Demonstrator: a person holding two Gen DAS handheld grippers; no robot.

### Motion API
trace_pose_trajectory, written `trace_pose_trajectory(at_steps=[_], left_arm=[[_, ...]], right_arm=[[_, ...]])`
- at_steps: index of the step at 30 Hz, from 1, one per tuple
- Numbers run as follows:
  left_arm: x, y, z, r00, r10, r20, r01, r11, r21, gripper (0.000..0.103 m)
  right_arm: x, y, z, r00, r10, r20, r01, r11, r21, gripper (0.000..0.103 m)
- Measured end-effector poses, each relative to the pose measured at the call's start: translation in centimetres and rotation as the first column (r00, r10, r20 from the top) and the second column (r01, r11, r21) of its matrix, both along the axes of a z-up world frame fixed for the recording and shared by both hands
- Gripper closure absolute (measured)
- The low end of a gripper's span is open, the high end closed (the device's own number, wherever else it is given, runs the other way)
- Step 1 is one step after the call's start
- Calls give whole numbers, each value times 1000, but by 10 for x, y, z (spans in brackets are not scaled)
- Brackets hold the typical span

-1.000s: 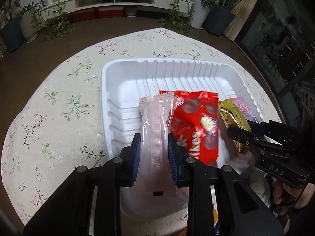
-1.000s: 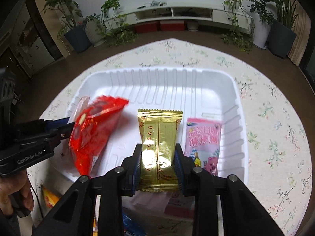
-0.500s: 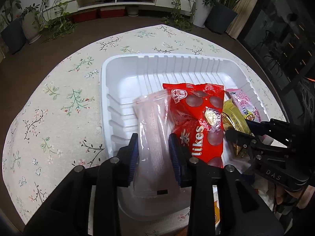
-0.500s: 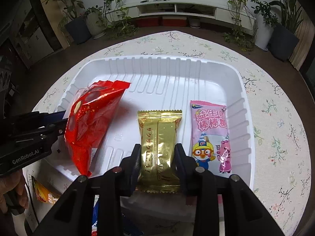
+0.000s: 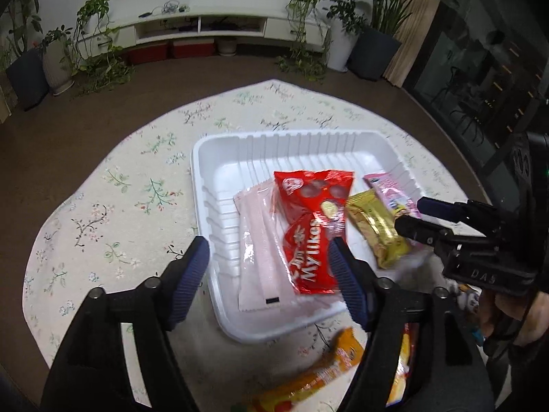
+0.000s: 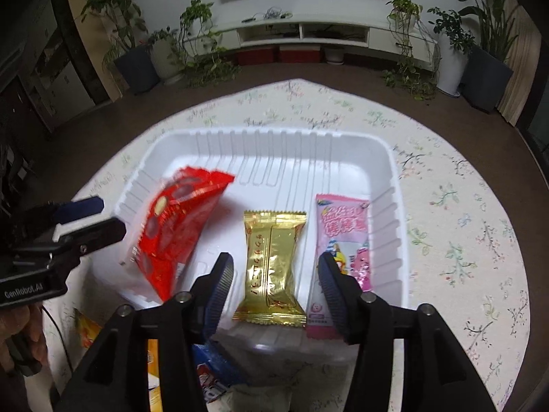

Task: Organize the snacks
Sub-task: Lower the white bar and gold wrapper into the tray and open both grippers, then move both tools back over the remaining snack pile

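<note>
A white plastic tray (image 5: 219, 158) (image 6: 343, 158) sits on the floral tablecloth. In it lie a pale pink packet (image 5: 257, 240), a red candy bag (image 5: 308, 226) (image 6: 178, 226), a gold packet (image 5: 374, 230) (image 6: 274, 261) and a pink cartoon packet (image 5: 391, 192) (image 6: 343, 247). My left gripper (image 5: 269, 257) is open above the near end of the pale pink packet and the red bag. My right gripper (image 6: 274, 271) is open around the near end of the gold packet without holding it. Each gripper shows in the other's view, the right one (image 5: 422, 216) and the left one (image 6: 92, 216).
Loose snacks lie on the cloth in front of the tray: an orange packet (image 5: 319, 367) (image 6: 89, 329) and a blue packet (image 6: 212, 374). The round table's edge curves around, with brown floor, potted plants and a white TV cabinet (image 5: 206, 20) beyond.
Both grippers opened and drew back. The left let go of the pale pink packet and the right let go of the gold packet; both now lie in the tray.
</note>
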State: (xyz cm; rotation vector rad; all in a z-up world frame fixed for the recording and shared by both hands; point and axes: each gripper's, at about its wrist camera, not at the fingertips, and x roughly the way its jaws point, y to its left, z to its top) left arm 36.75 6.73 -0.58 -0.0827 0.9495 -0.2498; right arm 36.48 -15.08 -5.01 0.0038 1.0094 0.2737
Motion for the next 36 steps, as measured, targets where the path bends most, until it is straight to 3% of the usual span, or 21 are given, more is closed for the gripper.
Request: trace_pose_trajectory(at_steps=[3,5,7,11,14,16,18,21,26,29,32,36], left_arm=[[-25,2,16,998,-59,39,60,997,-47,9],[-49,4,24,993,-87,79,92,994,-61,0],[-72,4,28,987,-114,116,121,991,-57,0],[-127,-6,24,972,-164,170,153,985,74,0],[-159,-10,11,979,-162,126,146,981,124,0],[-179,-9,2,986,-138,90,129,986,101,0],[-198,-6,-6,991,-111,71,107,992,59,0],[-215,-6,-15,993,-108,55,105,993,54,0],[-220,-5,-18,990,-138,42,135,988,73,0],[-208,-8,-12,983,-178,50,172,980,103,0],[-189,-18,-6,968,-248,45,237,957,169,1],[-155,-38,-9,933,-359,-30,353,894,276,8]], right_arm=[[-12,-12,23,999,-7,34,4,997,77,32],[-30,-25,41,998,3,64,-14,985,173,19],[-54,-42,56,995,7,97,-35,956,291,10],[-115,-79,66,993,-53,105,-8,862,507,2],[-162,-101,58,988,-118,98,39,811,583,0],[-193,-112,44,986,-152,64,81,783,616,0],[-219,-118,30,981,-192,26,133,763,632,0],[-250,-121,11,977,-213,-13,172,749,640,0],[-276,-106,-7,983,-178,-47,170,784,596,1],[-278,-103,-18,984,-165,-74,176,778,603,2],[-282,-102,-20,985,-155,-68,165,785,597,4],[-284,-98,-18,991,-130,-44,132,809,573,7]])
